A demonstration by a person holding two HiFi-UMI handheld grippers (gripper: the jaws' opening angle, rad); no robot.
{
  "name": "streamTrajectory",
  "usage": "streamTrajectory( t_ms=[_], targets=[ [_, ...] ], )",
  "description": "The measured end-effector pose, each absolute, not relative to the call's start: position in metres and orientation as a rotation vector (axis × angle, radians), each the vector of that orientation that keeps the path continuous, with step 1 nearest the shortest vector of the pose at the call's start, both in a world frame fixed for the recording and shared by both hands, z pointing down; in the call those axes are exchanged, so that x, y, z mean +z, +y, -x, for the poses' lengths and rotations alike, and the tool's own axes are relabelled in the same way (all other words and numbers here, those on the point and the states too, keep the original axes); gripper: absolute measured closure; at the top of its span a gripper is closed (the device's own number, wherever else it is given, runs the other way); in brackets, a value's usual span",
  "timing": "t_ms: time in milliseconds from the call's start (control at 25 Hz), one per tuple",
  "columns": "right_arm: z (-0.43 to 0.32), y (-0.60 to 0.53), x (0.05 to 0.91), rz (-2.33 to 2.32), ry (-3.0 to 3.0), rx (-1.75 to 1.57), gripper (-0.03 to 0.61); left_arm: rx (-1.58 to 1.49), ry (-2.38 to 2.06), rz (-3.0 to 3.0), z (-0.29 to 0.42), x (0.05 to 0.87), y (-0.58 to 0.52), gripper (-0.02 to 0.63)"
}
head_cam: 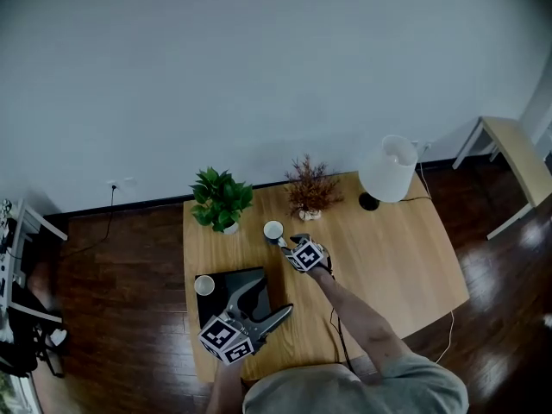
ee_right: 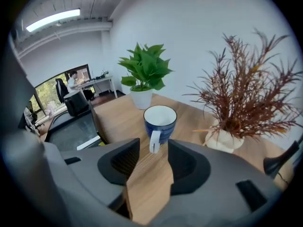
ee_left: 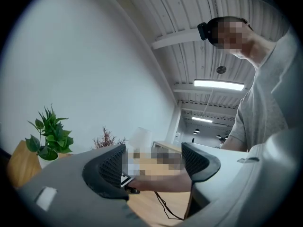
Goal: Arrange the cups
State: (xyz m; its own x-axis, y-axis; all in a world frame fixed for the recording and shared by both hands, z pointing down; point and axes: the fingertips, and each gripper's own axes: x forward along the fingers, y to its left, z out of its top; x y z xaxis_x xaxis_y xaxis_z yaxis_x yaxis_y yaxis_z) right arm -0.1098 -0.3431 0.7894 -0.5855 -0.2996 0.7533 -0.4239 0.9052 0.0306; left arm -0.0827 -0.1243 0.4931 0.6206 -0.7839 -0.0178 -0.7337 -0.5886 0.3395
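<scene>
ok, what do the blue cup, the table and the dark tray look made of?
Blue cup: probably glazed ceramic; glossy white inside, blue banded outside, thick white handle.
Table: wood or veneer, matte, visible grain; can't tell which.
Dark tray: smooth, slightly reflective, maybe plastic or glass; unclear.

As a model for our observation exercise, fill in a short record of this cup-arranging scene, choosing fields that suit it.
surface: wooden table
blue cup: upright on table, handle toward right gripper
white cup: on black tray
right gripper: open, empty, aimed at blue cup
left gripper: open, empty, near tray
also present: green plant, dried plant, lamp
</scene>
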Motion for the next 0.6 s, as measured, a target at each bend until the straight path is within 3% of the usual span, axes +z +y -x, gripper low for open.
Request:
streamTrajectory(
  t_ms=[240, 440, 600],
  targets=[
    [0.137, -0.352, 0.82, -0.522, -2.156, 0.214, 0.412, -0.227, -1.271, -2.511, 0.093, 0.499, -0.122, 0.259],
    [0.136, -0.361, 0.811, -0.556, -2.166, 0.196, 0.499, -0.235, -1.307, -2.487, 0.101, 0.502, -0.117, 0.259],
    [0.116, -0.351, 0.814, -0.538, -2.163, 0.231, 0.499, -0.259, -1.305, -2.489, 0.104, 0.501, -0.116, 0.259]
  ],
)
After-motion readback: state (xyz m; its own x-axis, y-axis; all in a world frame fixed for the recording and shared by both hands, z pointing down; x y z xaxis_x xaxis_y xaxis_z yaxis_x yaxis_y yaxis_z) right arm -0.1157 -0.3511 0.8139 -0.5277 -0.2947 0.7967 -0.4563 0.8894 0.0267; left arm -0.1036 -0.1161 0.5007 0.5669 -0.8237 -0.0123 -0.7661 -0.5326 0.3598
